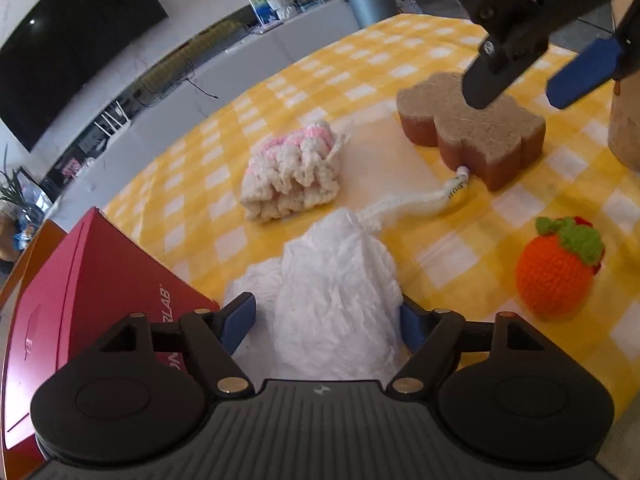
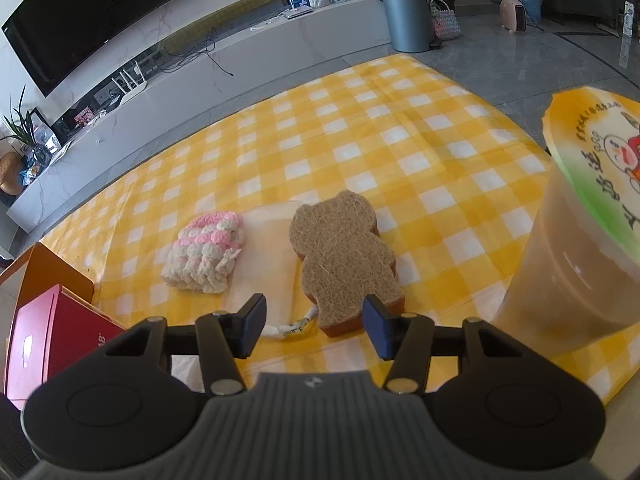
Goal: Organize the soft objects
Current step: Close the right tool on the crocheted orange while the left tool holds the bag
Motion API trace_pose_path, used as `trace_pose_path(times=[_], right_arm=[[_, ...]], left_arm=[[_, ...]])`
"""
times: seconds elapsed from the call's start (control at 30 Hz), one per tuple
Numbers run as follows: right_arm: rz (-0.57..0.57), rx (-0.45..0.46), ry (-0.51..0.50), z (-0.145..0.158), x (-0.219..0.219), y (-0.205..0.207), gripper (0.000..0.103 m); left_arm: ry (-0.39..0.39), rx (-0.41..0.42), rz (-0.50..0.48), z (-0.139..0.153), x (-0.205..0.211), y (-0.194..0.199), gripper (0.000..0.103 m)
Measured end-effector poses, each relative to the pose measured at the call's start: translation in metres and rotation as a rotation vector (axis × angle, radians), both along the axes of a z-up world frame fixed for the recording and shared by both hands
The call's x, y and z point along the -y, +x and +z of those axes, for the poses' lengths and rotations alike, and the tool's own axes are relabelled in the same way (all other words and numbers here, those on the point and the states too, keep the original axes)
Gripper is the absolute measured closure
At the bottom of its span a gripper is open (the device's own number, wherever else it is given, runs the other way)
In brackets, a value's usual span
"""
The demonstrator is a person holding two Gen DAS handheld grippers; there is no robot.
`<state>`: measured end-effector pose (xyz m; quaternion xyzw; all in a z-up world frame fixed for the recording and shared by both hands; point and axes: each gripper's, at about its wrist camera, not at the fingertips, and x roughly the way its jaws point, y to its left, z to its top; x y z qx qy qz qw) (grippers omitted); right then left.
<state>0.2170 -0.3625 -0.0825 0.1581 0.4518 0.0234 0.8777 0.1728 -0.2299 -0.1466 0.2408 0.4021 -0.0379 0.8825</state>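
My left gripper is shut on a crumpled white plastic bag that fills the gap between its blue pads. A pink-and-white knitted cloth lies on the yellow checked tablecloth. A bear-shaped brown sponge lies to its right with a white tube beside it. My right gripper is open and empty, just above the sponge's near end; it also shows in the left wrist view. A crocheted orange fruit sits at the right.
A red box stands at the table's left edge. A sealed milk-tea cup stands at the right, close to my right gripper. A clear plastic sheet lies under the cloth and sponge.
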Motion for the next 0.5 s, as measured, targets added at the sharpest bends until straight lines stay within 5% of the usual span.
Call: trace_pose_path(times=[0.1,0.23,0.27,0.33,0.43,0.5], right_arm=[[-0.003,-0.032,0.014,-0.006,0.002,0.001,0.049],[-0.009,-0.037,0.012,-0.006,0.003,0.000,0.049],[-0.006,-0.033,0.017,-0.006,0.003,0.000,0.049],[0.003,-0.028,0.020,-0.005,0.002,-0.001,0.049],[0.015,-0.029,0.013,-0.005,0.000,-0.001,0.049],[0.019,-0.026,0.010,-0.004,-0.001,-0.001,0.049]], left_arm=[[-0.034,-0.016,0.019,0.005,-0.005,0.002,0.018],[-0.228,-0.087,0.071,0.009,-0.027,0.008,0.053],[-0.212,-0.080,0.080,0.010,-0.027,0.007,0.065],[-0.192,-0.064,0.081,0.011,-0.025,0.004,0.068],[-0.241,-0.036,0.100,0.018,-0.029,0.001,0.092],[-0.290,-0.014,0.116,0.029,-0.034,-0.002,0.092]])
